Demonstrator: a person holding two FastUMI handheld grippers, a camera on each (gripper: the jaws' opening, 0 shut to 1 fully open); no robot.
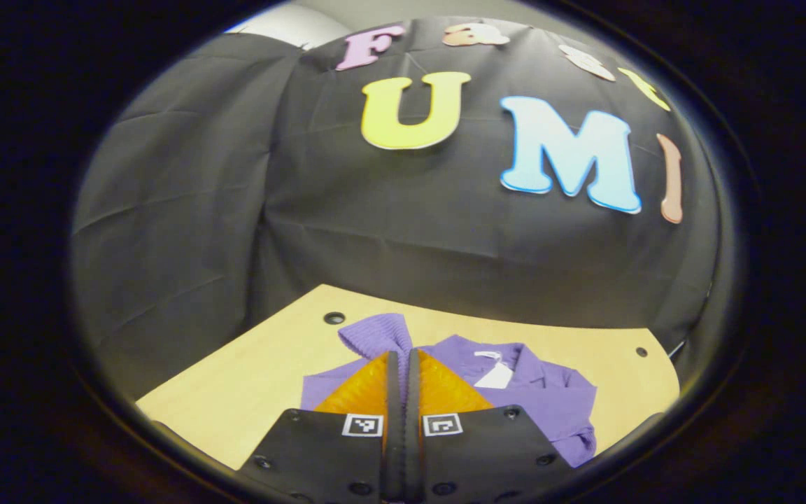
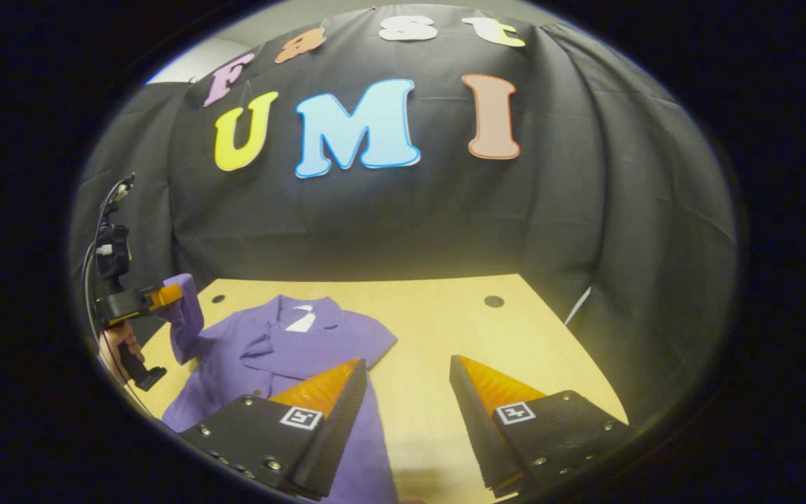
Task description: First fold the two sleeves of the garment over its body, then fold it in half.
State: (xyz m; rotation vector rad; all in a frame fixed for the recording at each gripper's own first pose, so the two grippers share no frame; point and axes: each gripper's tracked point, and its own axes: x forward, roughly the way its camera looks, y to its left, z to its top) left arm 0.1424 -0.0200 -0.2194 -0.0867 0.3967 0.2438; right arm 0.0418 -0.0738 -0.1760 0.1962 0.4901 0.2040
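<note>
So the purple garment (image 2: 284,350) lies spread on the light wooden table (image 2: 445,329), collar end toward the booth's back wall, with a white tag (image 2: 300,322) showing inside the neck. In the right gripper view the right gripper (image 2: 408,371) hangs low over the table with its fingers wide apart, nothing between them but bare tabletop and the edge of the cloth; its near finger sits over the shirt's lower part, though I can't tell if it actually touches the fabric.

Off at that view's left edge is the left gripper (image 2: 178,292), held by a hand (image 2: 117,344), and it has one sleeve (image 2: 186,315) lifted clear of the table, the cloth hanging down from its tips. The left gripper view backs that up: the left gripper (image 1: 403,353) has its fingers pressed together on the ribbed cuff (image 1: 375,334), which pokes up just past the tips (the knit ribs show pretty clearly here). Behind it the garment (image 1: 550,399) lies bunched a bit, tag (image 1: 495,376) facing up, on the table (image 1: 263,364). The other sleeve seems to lie across the chest, but the folds are hard to read.
</note>
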